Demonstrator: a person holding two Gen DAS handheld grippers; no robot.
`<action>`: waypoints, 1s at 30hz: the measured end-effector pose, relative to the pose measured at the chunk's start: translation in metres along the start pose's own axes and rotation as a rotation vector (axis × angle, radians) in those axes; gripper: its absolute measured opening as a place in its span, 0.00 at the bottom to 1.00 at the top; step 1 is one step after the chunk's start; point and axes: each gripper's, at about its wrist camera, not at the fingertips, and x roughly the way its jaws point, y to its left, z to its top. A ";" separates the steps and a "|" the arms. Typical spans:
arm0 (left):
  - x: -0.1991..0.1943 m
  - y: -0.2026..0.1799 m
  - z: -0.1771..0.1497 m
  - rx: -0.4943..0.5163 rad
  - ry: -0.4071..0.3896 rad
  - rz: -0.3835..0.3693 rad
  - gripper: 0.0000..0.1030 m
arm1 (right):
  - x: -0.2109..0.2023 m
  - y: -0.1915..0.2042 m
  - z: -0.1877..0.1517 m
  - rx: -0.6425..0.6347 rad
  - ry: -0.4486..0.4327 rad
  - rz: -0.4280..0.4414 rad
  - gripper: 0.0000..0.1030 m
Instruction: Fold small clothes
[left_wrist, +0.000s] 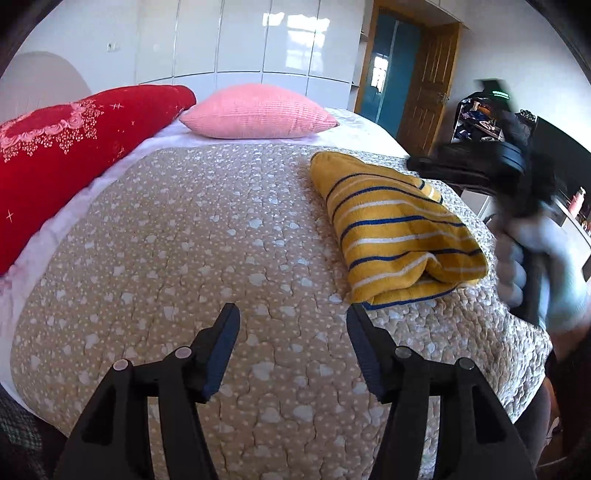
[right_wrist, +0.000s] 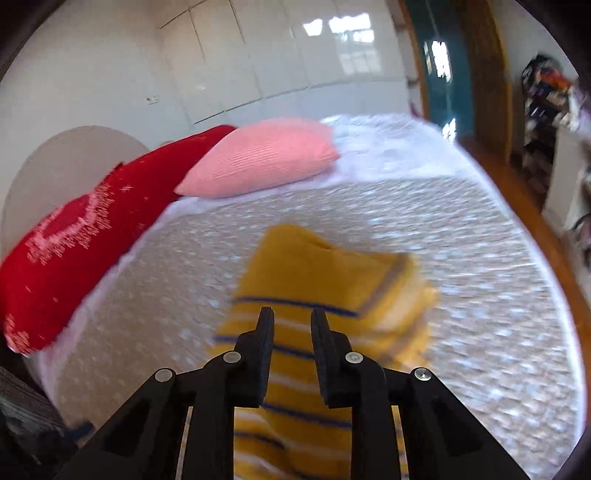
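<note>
A folded yellow garment (left_wrist: 395, 229) with blue and white stripes lies on the beige patterned bedspread (left_wrist: 192, 236), toward its right side. My left gripper (left_wrist: 291, 323) is open above bare bedspread, just left of the garment's near corner, with nothing between its fingers. In the right wrist view, which is blurred, the same yellow garment (right_wrist: 325, 273) lies under and beyond my right gripper (right_wrist: 292, 317). Its jaws stand a narrow gap apart, with no cloth pinched between them. In the left wrist view a gloved hand (left_wrist: 517, 258) holds the right tool, blurred, over the garment's right side.
A red embroidered pillow (left_wrist: 62, 147) and a pink pillow (left_wrist: 258, 110) lie at the head of the bed. White glossy wardrobe doors (left_wrist: 240, 40) stand behind. A wooden door (left_wrist: 428, 92), a cluttered shelf (right_wrist: 546, 96) and wooden floor (right_wrist: 517, 192) lie to the right.
</note>
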 end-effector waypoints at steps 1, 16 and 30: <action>-0.001 0.001 -0.001 0.000 -0.006 0.002 0.60 | 0.017 -0.001 0.006 0.016 0.026 0.006 0.24; -0.016 0.024 -0.004 -0.035 -0.055 0.044 0.66 | 0.020 -0.018 -0.008 0.121 0.011 0.144 0.43; -0.071 -0.004 -0.001 0.059 -0.251 0.274 0.89 | -0.099 -0.124 -0.097 0.460 -0.163 -0.085 0.49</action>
